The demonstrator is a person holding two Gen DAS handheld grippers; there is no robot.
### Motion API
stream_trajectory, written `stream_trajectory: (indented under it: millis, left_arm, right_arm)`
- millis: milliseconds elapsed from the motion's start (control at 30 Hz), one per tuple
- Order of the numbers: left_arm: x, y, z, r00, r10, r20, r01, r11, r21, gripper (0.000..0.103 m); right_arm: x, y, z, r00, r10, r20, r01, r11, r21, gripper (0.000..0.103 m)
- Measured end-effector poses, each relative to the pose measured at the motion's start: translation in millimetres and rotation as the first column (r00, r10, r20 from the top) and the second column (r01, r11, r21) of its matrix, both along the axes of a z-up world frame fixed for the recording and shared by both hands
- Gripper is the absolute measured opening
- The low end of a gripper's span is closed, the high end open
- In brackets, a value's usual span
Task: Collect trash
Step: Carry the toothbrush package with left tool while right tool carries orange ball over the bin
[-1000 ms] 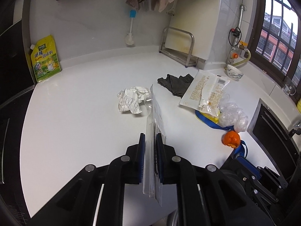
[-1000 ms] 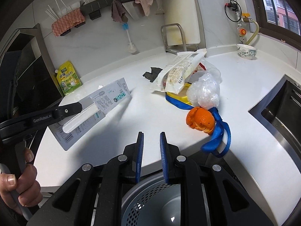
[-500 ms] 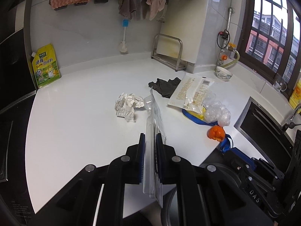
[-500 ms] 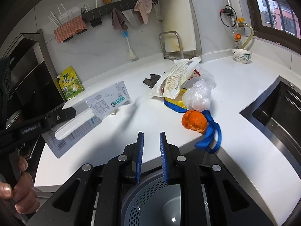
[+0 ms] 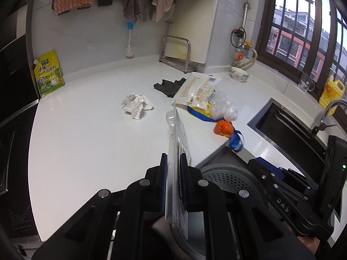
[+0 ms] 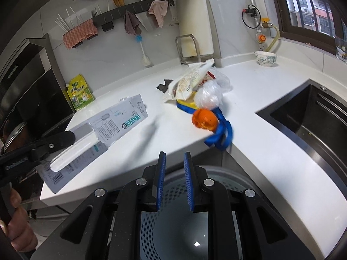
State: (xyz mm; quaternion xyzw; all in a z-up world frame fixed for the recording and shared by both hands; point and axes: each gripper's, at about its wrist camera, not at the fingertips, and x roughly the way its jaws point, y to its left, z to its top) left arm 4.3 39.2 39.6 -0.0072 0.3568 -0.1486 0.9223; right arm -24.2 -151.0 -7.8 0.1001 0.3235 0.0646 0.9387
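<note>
1. Both tongs have drawn back from the white surface (image 5: 86, 130), bringing the perforated grey bin (image 6: 186, 223) further into view below.
2. Left tongs (image 5: 173, 173) clamp a flat blister package (image 6: 112, 127) upright, past the surface edge.
3. Right tongs (image 6: 174, 179) stand slightly apart, empty, above the bin.
4. Crumpled paper (image 5: 136, 106) and orange peel (image 6: 203, 119) lie on the surface.

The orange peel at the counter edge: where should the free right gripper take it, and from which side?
Judging by its pose, pinch the orange peel across its rounded middle, coming from above and the counter's front edge. It sits on the blue strap, clear plastic bag behind, so the front is free. The right gripper looks empty.
</note>
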Motion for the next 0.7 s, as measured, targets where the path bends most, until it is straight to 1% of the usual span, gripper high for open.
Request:
stream_trajectory:
  millis: [167, 300, 367, 400, 433, 500, 567, 700]
  left_arm:
    - [-15, -5, 3, 1.0, -0.013, 0.01, 0.013, 1.0, -0.003, 0.012]
    - [-15, -4, 7, 1.0, -0.007, 0.024, 0.007, 1.0, -0.001, 0.012]
    - [-14, -2, 7, 1.0, -0.003, 0.028, 0.003, 1.0, -0.002, 0.012]
    - [-14, -1, 7, 1.0, -0.002, 0.028, 0.002, 1.0, -0.004, 0.012]
    - [-13, -1, 7, 1.0, 0.0, 0.028, 0.001, 1.0, -0.003, 0.012]
    - [-10, 0, 6, 1.0, 0.004, 0.029, -0.004, 1.0, -0.002, 0.012]
    - [-7, 1, 5, 1.0, 0.006, 0.029, -0.006, 1.0, -0.003, 0.012]
    - [-2, 2, 4, 1.0, 0.006, 0.025, -0.006, 1.0, -0.01, 0.012]
  right_arm:
    - [-9, -10, -3, 1.0, -0.021, -0.002, 0.021, 1.0, 0.01, 0.017]
    - [-1, -14, -3, 1.0, -0.027, 0.014, 0.027, 1.0, 0.0, 0.017]
    - [8, -16, -2, 0.999, -0.034, 0.028, 0.034, 0.999, -0.01, 0.019]
    - [13, -18, -1, 0.999, -0.034, 0.029, 0.034, 0.999, -0.011, 0.022]
    - [21, -20, -1, 0.999, -0.034, 0.03, 0.034, 0.999, -0.011, 0.029]
    - [37, -23, -2, 0.999, -0.034, 0.029, 0.035, 0.999, -0.018, 0.036]
    - [49, -23, -4, 0.999, -0.029, 0.03, 0.03, 0.999, -0.034, 0.036]
    - [80, -20, -14, 1.0, -0.007, 0.004, 0.007, 0.995, -0.099, 0.036]
